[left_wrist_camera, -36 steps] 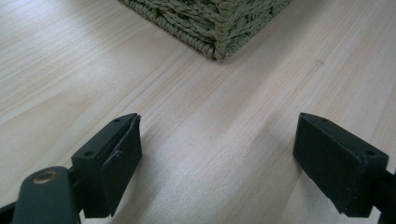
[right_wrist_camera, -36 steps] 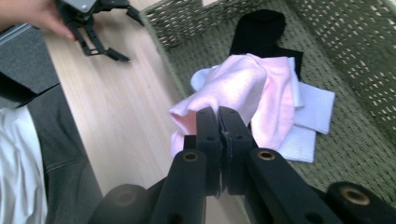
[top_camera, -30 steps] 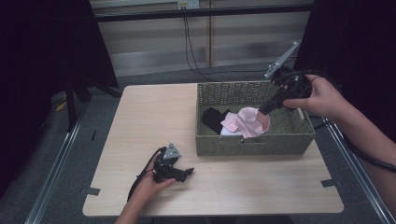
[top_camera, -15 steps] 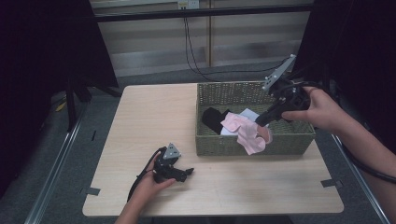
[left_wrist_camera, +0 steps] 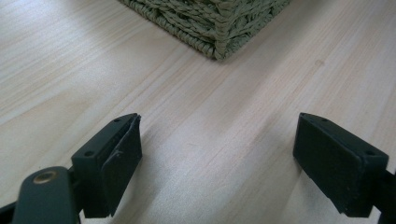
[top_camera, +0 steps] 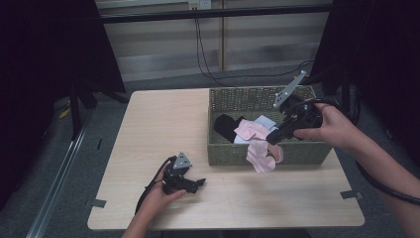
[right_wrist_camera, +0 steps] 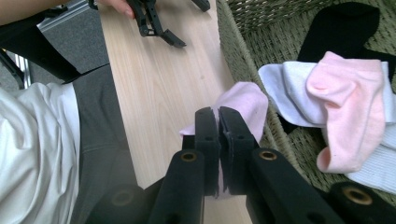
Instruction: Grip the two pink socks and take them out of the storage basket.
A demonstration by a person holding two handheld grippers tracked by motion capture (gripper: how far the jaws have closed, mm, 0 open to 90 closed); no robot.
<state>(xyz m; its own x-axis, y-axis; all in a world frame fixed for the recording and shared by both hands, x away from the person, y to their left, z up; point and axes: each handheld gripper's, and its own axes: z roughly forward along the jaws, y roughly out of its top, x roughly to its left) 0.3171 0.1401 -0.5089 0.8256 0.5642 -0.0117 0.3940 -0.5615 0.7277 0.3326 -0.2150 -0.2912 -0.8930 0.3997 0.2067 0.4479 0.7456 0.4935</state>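
1. The woven basket [top_camera: 317, 151] sits on the far right part of the wooden table [top_camera: 158, 129]; everything else I place against it.
2. The right gripper [top_camera: 275, 137] is above the basket's near wall, its jaws pinched tight on a pale pink sock [top_camera: 261, 157].
3. That sock hangs over the near wall, drooping down the outside face towards the table.
4. In the right gripper view the jaws meet with the pink fabric [right_wrist_camera: 243, 105] squeezed between them, right at the basket's rim.
5. Inside the basket lie a second pink sock [right_wrist_camera: 348, 107], a white sock [right_wrist_camera: 289, 100] under it, and a black sock [right_wrist_camera: 345, 28] nearer the far left corner.
6. The left gripper [top_camera: 195, 184] rests on the table, well out from the basket's near left corner, jaws spread wide and holding nothing.
7. The left gripper view shows a basket corner [left_wrist_camera: 219, 28] ahead of those open jaws.
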